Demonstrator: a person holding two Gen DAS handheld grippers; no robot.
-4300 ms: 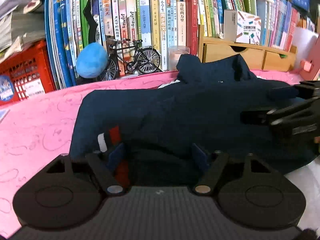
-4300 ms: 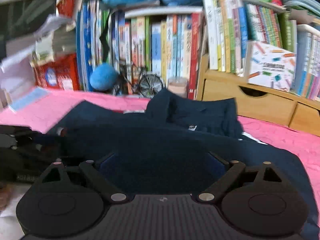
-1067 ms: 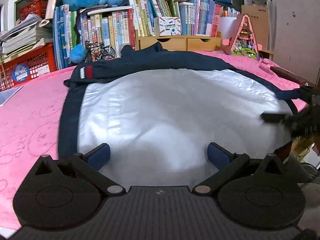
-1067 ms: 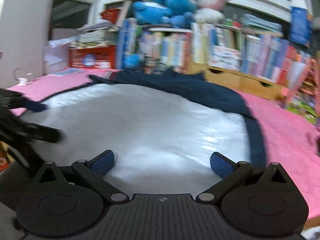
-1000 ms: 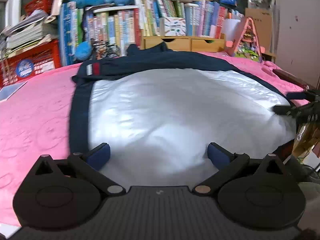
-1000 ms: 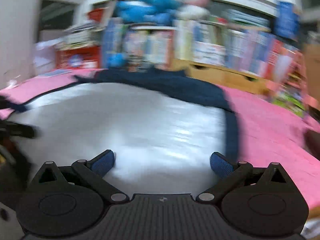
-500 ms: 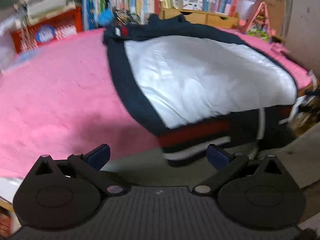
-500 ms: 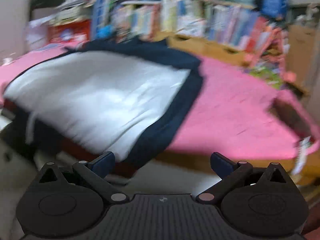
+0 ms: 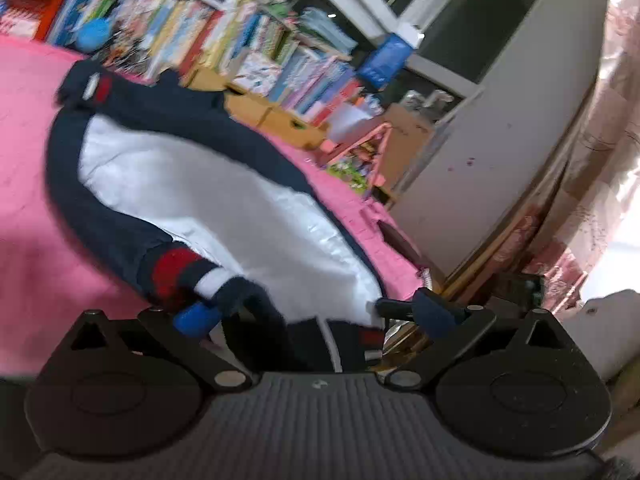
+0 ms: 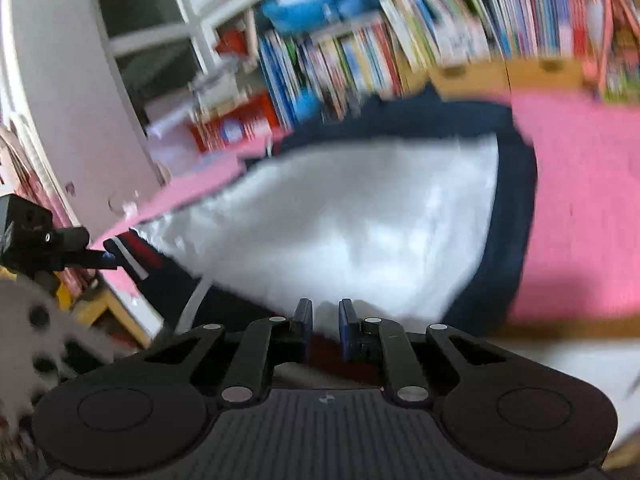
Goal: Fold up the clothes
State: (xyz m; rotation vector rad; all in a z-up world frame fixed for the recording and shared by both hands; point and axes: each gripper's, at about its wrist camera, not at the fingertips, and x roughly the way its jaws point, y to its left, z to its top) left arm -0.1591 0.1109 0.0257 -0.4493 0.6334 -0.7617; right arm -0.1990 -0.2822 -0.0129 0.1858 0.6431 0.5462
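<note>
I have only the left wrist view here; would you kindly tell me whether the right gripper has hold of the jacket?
Observer: The right gripper has its jaws closing, pads nearly together, with the near edge of the jacket between them.
Operator: Thank you. How does my left gripper sit from that side?
Observer: The left gripper is far off at the left, its fingertips at the striped hem corner; contact is too blurred to judge.
Operator: And what is on the jacket's other side?
Observer: The navy border runs down that side, with the pink cover beyond it.
</note>
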